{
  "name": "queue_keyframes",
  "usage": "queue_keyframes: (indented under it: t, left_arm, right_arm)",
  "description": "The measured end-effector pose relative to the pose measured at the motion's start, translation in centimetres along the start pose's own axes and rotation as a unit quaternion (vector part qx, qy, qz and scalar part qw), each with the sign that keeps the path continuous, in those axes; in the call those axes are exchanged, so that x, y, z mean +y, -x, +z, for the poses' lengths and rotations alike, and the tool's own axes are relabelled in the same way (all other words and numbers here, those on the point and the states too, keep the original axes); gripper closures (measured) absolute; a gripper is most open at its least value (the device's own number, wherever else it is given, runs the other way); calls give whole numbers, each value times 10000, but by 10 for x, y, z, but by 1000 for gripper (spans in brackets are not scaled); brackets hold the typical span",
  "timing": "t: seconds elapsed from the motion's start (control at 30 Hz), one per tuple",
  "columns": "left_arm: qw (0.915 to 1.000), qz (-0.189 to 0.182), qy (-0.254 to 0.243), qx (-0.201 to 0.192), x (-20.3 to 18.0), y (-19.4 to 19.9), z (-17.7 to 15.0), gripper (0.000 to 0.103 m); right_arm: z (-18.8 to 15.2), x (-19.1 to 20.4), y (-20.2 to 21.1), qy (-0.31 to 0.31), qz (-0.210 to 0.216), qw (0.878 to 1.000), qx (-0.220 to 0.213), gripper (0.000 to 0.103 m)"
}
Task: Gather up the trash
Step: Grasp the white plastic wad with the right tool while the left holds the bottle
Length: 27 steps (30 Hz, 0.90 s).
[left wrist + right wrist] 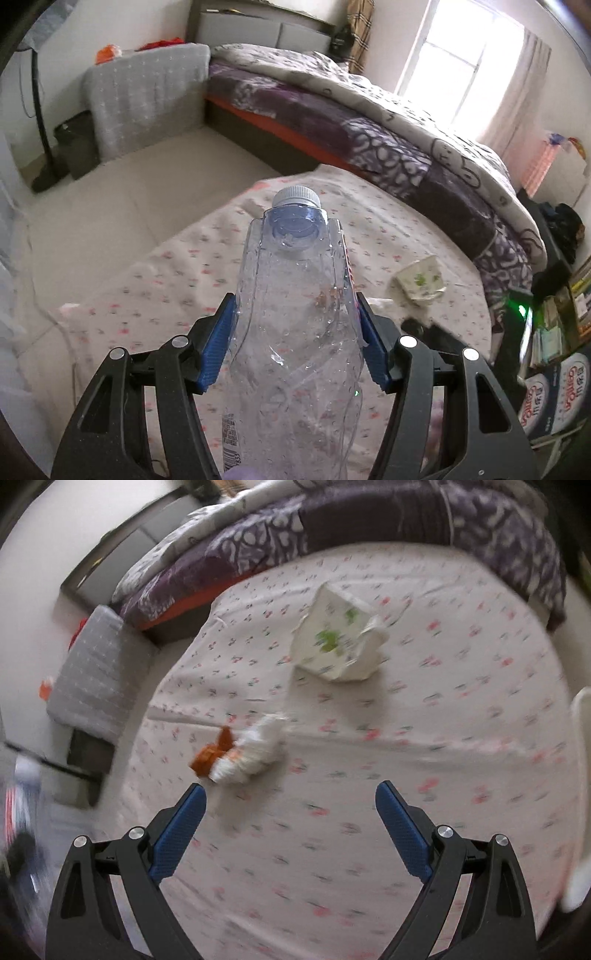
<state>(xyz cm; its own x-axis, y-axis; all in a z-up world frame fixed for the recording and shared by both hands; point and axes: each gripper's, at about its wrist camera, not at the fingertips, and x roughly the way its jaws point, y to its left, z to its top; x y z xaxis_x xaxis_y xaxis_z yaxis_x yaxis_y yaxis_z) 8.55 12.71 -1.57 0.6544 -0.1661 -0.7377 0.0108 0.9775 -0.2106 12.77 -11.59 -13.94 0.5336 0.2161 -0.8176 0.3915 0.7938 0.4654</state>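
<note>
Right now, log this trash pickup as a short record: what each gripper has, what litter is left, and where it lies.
left gripper: shut on a clear plastic bottle, grey cap on, pointing away from the camera
right gripper: open, empty, above the floral sheet
litter left: crushed paper cup; white-and-orange crumpled wad
location: both lie on the sheet, apart from each other; the wad is nearer the right gripper
backdrop: purple patterned quilt

I see a crushed clear plastic bottle, grey-capped, lifted; a crumpled paper cup and an orange-white wrapper wad lie apart on the floral sheet.
</note>
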Motion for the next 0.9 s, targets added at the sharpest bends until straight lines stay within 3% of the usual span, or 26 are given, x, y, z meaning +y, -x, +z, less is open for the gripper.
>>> queue_keyframes:
  t: [0.17, 0.37, 0.43, 0.5, 0.9]
  left_arm:
    - [9996, 165, -21, -215, 13, 11, 6, 43]
    - [9997, 185, 72, -166, 31, 12, 6, 43]
    - [9996, 216, 87, -145, 37, 13, 5, 43]
    - [9995, 262, 83, -137, 41, 13, 4, 43]
    - [9989, 406, 208, -118, 51, 9, 2, 43]
  right_arm:
    - [6, 22, -37, -402, -421, 9983, -51, 15]
    - [1, 35, -68, -120, -837, 9964, 65, 37]
    - [-2, 35, -68, -21, -814, 9967, -69, 42]
    - [-4, 41, -67, 204, -551, 9982, -106, 66]
    - [-9, 54, -10, 1242, 149, 9902, -627, 69]
